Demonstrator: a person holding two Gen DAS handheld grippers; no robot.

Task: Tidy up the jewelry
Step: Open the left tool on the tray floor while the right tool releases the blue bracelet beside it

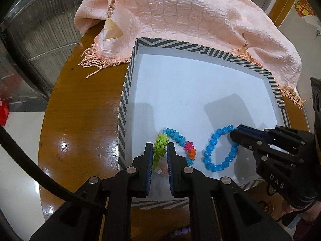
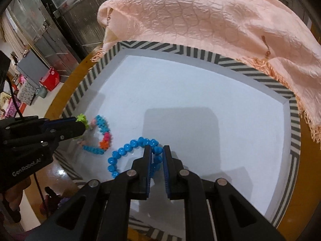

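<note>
Inside the striped-rim white tray [image 1: 128, 92], the left claw [image 1: 160, 148] pinches the multicoloured flower-bead bracelet [image 1: 176, 138] by its green end; the right claw [image 2: 156, 152] grips the blue round-bead bracelet [image 2: 124, 150] lying just beside it.

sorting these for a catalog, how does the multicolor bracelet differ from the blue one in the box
The multicolor bracelet mixes green, blue, pink and orange flower-like beads; the blue bracelet is one colour with rounder beads. The left tool grips the multicolor one at its green part; the right tool grips the blue. Both lie inside the striped box.
</note>
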